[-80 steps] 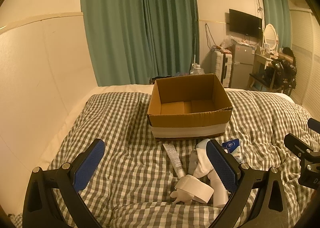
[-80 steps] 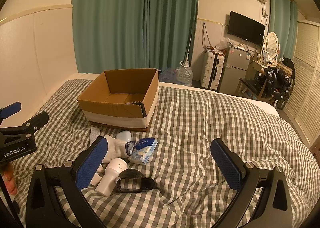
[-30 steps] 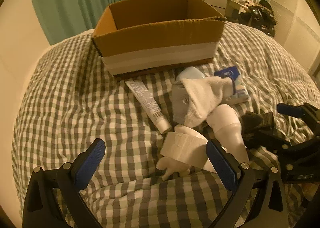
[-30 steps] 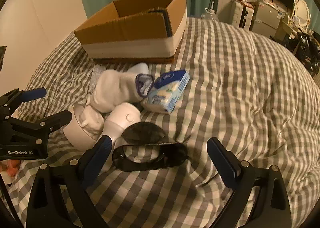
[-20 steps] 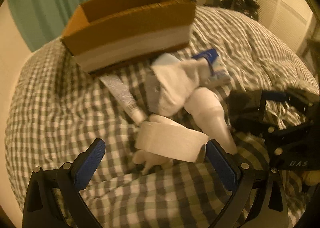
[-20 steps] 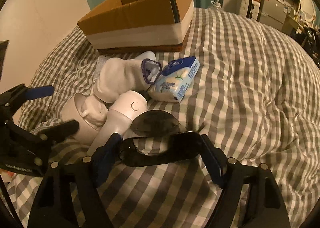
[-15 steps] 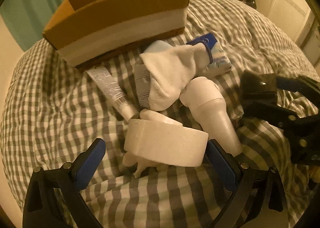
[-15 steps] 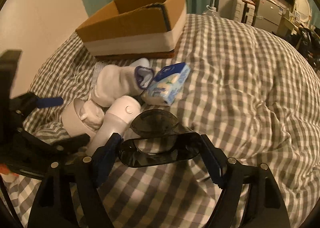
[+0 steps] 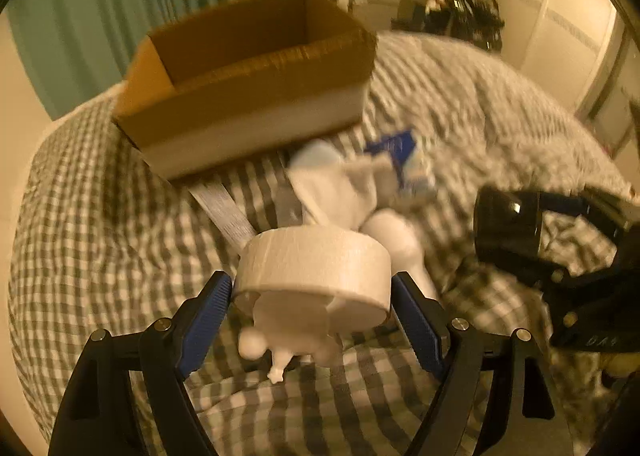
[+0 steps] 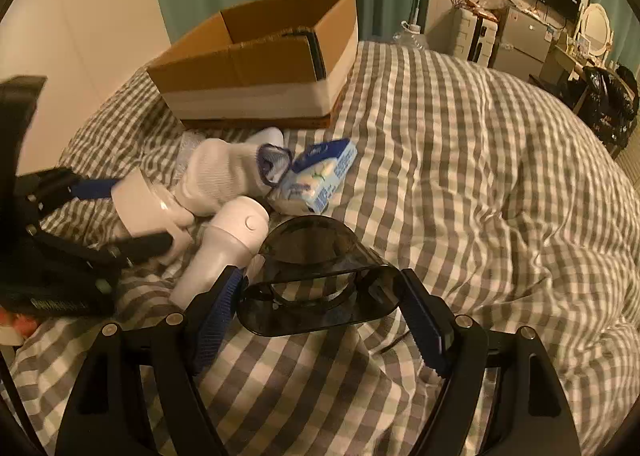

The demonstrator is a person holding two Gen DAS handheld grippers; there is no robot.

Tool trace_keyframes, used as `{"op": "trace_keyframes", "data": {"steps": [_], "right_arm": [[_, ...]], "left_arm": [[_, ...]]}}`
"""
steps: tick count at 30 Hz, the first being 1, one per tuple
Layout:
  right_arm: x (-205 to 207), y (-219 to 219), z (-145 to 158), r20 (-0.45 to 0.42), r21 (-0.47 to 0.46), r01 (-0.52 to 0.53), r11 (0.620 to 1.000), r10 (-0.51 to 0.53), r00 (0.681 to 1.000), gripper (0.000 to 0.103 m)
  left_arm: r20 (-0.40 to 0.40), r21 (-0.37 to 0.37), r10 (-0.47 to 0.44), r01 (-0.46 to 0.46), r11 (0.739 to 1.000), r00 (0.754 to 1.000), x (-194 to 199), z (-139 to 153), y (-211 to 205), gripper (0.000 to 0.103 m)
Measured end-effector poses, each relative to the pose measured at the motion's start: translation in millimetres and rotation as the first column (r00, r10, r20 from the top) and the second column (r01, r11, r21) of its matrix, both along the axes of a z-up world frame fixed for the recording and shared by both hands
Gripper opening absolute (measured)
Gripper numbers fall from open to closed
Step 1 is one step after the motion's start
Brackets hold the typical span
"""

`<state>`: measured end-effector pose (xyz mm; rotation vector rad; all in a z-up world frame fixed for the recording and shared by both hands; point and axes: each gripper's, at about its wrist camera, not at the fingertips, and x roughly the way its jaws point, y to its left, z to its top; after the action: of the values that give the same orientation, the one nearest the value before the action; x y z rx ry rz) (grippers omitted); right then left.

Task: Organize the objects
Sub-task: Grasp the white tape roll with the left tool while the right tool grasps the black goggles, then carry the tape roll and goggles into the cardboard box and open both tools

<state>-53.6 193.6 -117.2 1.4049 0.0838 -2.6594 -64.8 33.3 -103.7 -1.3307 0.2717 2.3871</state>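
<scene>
Two grippers loaded: left gripper clamps a smooth white tape roll, right gripper clamps dark glossy goggles, both low above the checked bed. Beyond: ribbed sock, cardboard box. Only left view shows the tube.

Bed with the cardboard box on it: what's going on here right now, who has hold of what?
Both grippers are loaded. The left gripper is shut on a white tape roll; the right gripper is shut on a dark tinted plastic piece. The cardboard box stands open on the checked bedspread, nothing visible inside. Still lying in front of it: a white sock, a blue tissue pack, a white handheld device and a tube.
</scene>
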Motion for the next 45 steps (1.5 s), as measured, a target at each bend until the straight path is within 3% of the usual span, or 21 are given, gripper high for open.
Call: {"op": "trace_keyframes", "data": {"steps": [10,18,23,26,28,30,35,37,39,42,45], "right_arm": [[29.3,-24.5,61.4,-0.071,0.060,-0.033,0.998,0.038,0.997,0.078],[43.2,-48.8,120.9,-0.146,0.093,-0.033,0.995,0.047,0.988,0.078],[32.8,-67.6,150.3,-0.185,0.107,-0.047,0.993,0.066,0.981,0.078],[15.1,-78.9,169.1,-0.214,0.123,-0.051,0.991,0.076,0.974,0.078],[-2.8,-84.5,181.3,-0.215,0.080,-0.068,0.994,0.084,0.973,0.078],[-27.8,-94.0,191.7,-0.219,0.063,-0.113,0.992,0.124,0.968,0.078],[-88.3,-113.4,197.3,-0.210,0.164,-0.152,0.975,0.185,0.960,0.078],[-115.5,-112.6,190.0,-0.201,0.189,-0.144,0.971,0.182,0.963,0.078],[-144.6,-103.0,178.0,-0.191,0.141,-0.142,0.980,0.168,0.967,0.078],[-182.4,-96.6,155.7,-0.180,0.128,-0.149,0.980,0.171,0.969,0.078],[-211.1,-87.1,123.1,-0.141,0.081,-0.160,0.984,0.170,0.975,0.078]], "left_arm": [[-0.093,0.075,0.035,-0.028,0.997,0.995,8.3,82.8,-25.9,0.083],[-0.126,0.044,0.058,-0.052,0.998,0.990,20.5,105.8,-45.5,0.083],[-0.150,0.013,0.065,-0.064,0.998,0.987,12.7,118.9,-61.3,0.083],[-0.149,0.065,0.080,-0.071,0.995,0.986,-7.4,133.3,-70.8,0.083],[-0.119,0.125,0.081,-0.066,0.990,0.990,-27.1,138.8,-75.3,0.083],[-0.117,0.121,0.098,-0.083,0.989,0.988,-52.3,140.2,-74.3,0.083],[-0.167,0.045,0.095,-0.089,0.995,0.981,-101.8,134.6,-65.9,0.083],[-0.151,0.061,0.125,-0.117,0.991,0.981,-125.9,127.7,-64.1,0.083],[-0.131,0.105,0.124,-0.110,0.988,0.984,-145.1,119.7,-61.8,0.083],[-0.144,0.036,0.150,-0.146,0.989,0.978,-172.7,100.1,-50.3,0.083],[-0.123,0.049,0.146,-0.141,0.989,0.982,-198.5,81.8,-45.9,0.083]]}}
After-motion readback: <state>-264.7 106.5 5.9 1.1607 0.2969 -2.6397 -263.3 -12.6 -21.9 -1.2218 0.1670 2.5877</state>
